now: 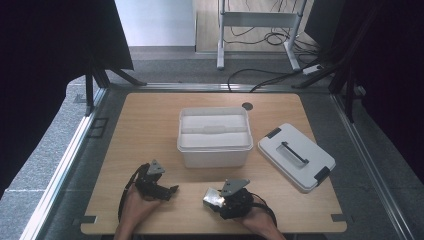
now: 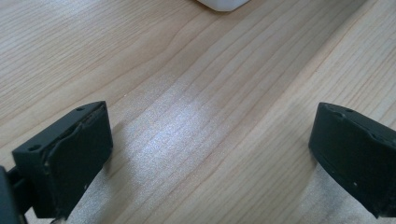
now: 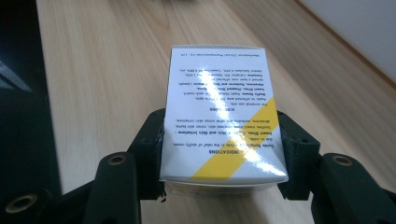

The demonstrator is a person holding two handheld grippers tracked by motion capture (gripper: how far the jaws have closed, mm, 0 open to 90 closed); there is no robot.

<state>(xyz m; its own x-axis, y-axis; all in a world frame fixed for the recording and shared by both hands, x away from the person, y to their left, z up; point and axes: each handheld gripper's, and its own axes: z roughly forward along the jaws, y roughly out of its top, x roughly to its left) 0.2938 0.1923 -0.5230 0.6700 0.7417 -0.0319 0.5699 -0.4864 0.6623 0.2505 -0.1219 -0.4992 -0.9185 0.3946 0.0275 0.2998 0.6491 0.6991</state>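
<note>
A small white carton (image 3: 219, 112) with printed text and a yellow stripe sits between the black jaws of my right gripper (image 3: 222, 144), and the pads press on its two sides. From above, the carton (image 1: 212, 197) is just over the wooden table near the front edge, right of centre. My left gripper (image 1: 169, 191) rests low at the front left, pointing right. Its jaws stand wide open over bare wood (image 2: 205, 121), with nothing between them (image 2: 210, 154).
An open white plastic bin (image 1: 215, 150) stands at the table's middle, with a white insert inside. Its white lid (image 1: 296, 156) with black clips lies flat to the right. A corner of the bin (image 2: 223, 3) shows ahead of the left gripper. Cables and a stand are on the floor beyond.
</note>
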